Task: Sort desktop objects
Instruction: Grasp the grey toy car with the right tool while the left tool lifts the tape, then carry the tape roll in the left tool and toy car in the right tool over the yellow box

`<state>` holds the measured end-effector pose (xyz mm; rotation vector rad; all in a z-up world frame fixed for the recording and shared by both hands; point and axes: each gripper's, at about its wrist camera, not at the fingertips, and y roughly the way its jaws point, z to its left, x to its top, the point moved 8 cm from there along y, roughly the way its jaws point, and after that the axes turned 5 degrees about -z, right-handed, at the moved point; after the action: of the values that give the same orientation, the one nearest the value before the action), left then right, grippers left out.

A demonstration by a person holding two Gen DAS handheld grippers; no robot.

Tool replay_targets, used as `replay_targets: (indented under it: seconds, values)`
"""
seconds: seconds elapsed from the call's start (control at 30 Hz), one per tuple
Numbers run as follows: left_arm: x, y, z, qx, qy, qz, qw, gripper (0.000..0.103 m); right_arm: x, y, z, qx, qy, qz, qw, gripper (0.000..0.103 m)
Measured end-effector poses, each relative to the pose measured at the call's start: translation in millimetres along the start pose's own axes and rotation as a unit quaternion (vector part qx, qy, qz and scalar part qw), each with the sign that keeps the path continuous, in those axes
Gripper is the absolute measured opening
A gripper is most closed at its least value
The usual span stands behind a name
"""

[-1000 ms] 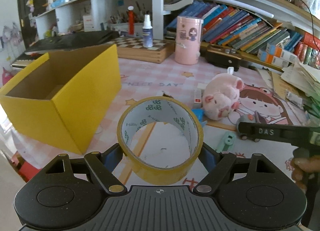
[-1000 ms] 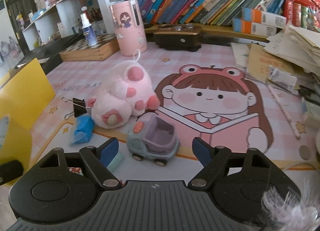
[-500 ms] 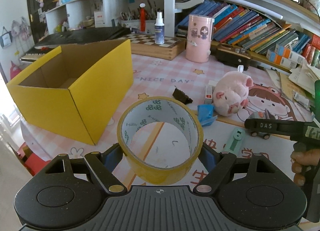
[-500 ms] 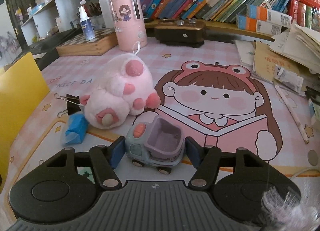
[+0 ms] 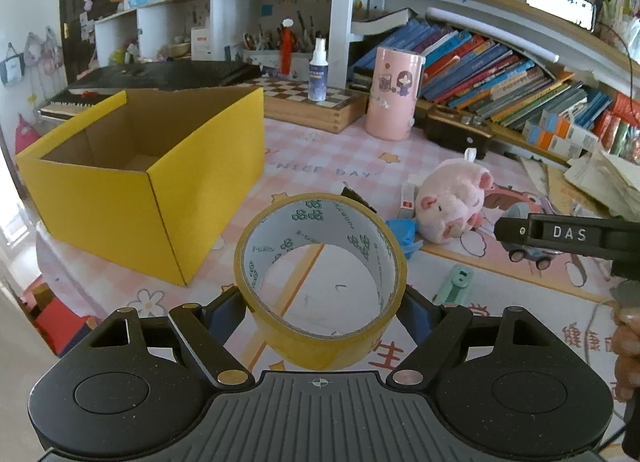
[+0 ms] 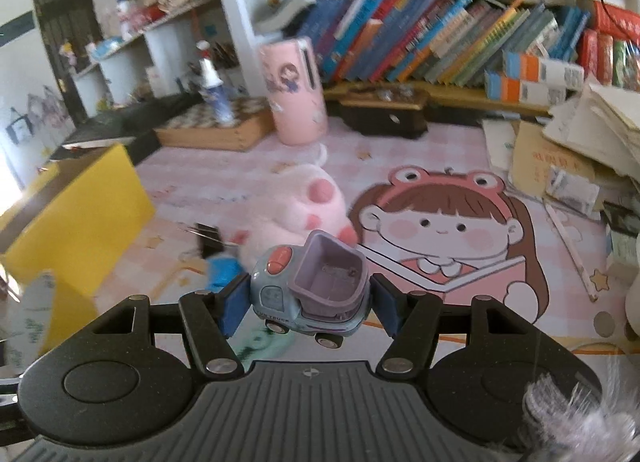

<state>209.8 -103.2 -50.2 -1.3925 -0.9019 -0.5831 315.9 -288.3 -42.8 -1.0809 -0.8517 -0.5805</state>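
My left gripper (image 5: 320,308) is shut on a roll of yellow tape (image 5: 320,282) and holds it above the desk mat, to the right of an open yellow cardboard box (image 5: 144,182). My right gripper (image 6: 308,302) is shut on a small blue and purple toy truck (image 6: 312,290), lifted off the mat. The right gripper also shows in the left wrist view (image 5: 560,234) with the truck under it. A pink plush pig (image 5: 448,206) lies on the mat; it shows in the right wrist view (image 6: 300,210) too. The box's corner (image 6: 80,222) is at the left there.
A black binder clip (image 6: 208,238), a blue crumpled piece (image 5: 404,234) and a green tool (image 5: 454,286) lie on the mat. A pink cylinder (image 5: 394,94), a chessboard box (image 5: 312,106) with a spray bottle, books and paper stacks (image 6: 580,150) line the back and right.
My right gripper closed on the toy truck and lifted it off the mat. My left gripper rose with the tape, so the box's inside now shows.
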Motion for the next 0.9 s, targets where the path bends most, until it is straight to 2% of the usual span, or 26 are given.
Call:
replay_targets:
  seconds: [0.2, 0.4, 0.67, 0.9]
  values:
    - [8, -5, 0, -0.036, 0.007, -0.020, 0.9991, 0.083, -3, -30, 30, 0.014, -0.041, -0.023, 0.999, 0.062]
    - [9, -12, 9, -0.071, 0.028, -0.026, 0.9968, 0.083, -16, -48, 59, 0.010, -0.058, -0.025, 0.998, 0.062]
    - [-2, -29, 51, -0.089, 0.033, -0.024, 0.9952, 0.083, -41, -62, 97, -0.013, -0.040, -0.015, 0.999, 0.062]
    - [-14, -47, 101, -0.088, 0.014, -0.015, 0.9960, 0.083, -65, -80, 148, -0.019, -0.050, -0.009, 0.999, 0.062]
